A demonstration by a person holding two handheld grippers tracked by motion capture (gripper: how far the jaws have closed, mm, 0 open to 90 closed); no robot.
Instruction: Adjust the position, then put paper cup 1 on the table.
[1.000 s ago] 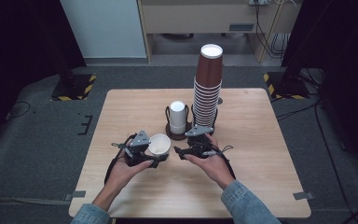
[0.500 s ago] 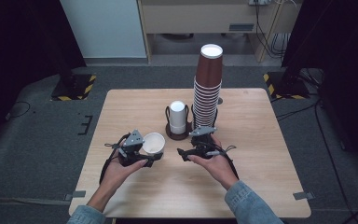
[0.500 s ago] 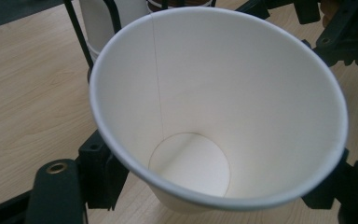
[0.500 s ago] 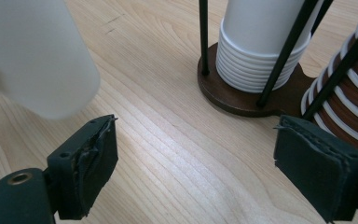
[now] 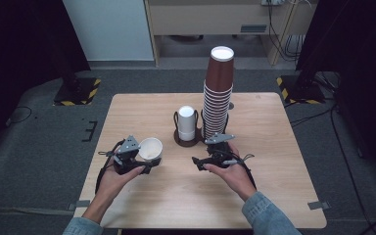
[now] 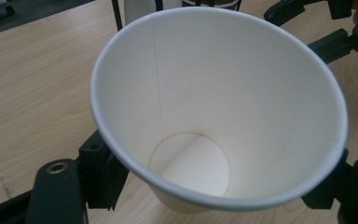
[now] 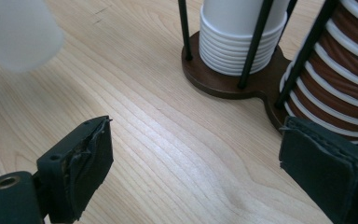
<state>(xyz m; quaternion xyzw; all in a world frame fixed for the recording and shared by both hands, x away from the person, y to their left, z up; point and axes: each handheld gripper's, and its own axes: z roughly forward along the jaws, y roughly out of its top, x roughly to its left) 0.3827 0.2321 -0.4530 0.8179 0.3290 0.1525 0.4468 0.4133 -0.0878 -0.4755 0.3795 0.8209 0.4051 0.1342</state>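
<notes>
Nearest the person, the left gripper [image 5: 144, 164] is gripping a single white paper cup [image 5: 150, 148] by its lower wall, its fingers [image 6: 98, 175] pressing in from both sides. The cup is tilting, its open mouth facing the gripper's camera, and it is hanging just above the bench [image 5: 142, 112], near its front left part. Beside it, toward the middle of the bench, the right gripper [image 5: 199, 163] is hovering with its fingers [image 7: 81, 168] spread wide and nothing between them, pointing toward the cup.

Farther back, the dark wooden holder [image 5: 179, 142] is standing at the bench's centre, carrying a short stack of white cups [image 5: 186, 123] in one ring of rods and a tall stack of brown cups [image 5: 218, 95] in the other.

Judging by this, one cup is already separated from the white stack and is being carried away from the holder; setting it down, or handing it to the empty right gripper, is still to come, and where it should end up cannot be told.

Compared with a second ago, both hands are sitting lower toward the person, and the cup is riding further left and further from the holder, so the gap between the two grippers is growing.
</notes>
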